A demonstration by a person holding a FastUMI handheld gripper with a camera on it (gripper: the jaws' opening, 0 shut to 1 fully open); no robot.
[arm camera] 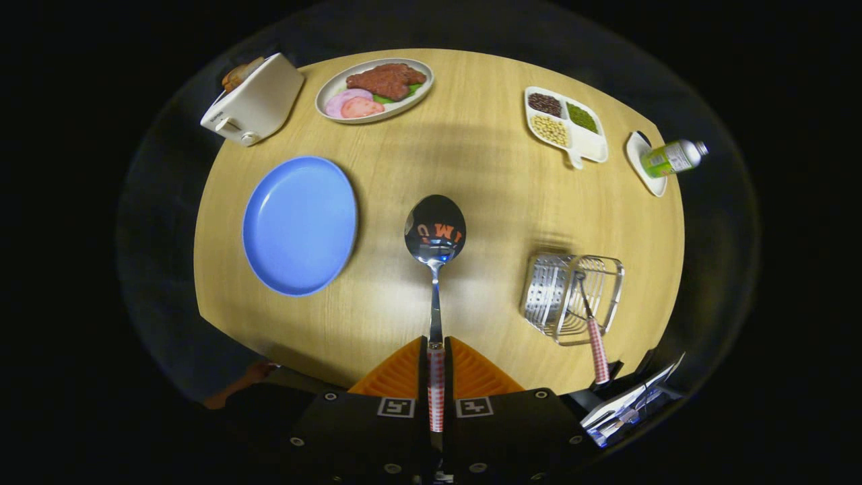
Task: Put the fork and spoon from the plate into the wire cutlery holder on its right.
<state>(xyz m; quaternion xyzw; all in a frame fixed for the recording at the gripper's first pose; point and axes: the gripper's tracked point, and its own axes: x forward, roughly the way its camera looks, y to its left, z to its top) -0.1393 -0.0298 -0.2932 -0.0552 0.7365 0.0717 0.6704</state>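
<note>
steel spoon with a red-and-white checked handle (435,269) is pinched by that handle between the fingers of the hand-held gripper (436,357), bowl pointing forward above the table (471,168), likely so it can be carried across. left of the spoon lies the round blue plastic plate (300,225), bare. right of the spoon, the wire cutlery holder (572,296) already holds the checked-handled fork (592,330).

The gripper (436,350) sits at the bottom centre of the frame, its two fingers (403,374) drawn close together and pressing from either side on the red-and-white checked handle of a shiny metal spoon (435,236) — the bowl juts forward toward mid-frame. At lower left, a person's hand (259,370) shows dimly — pose unclear.
</note>
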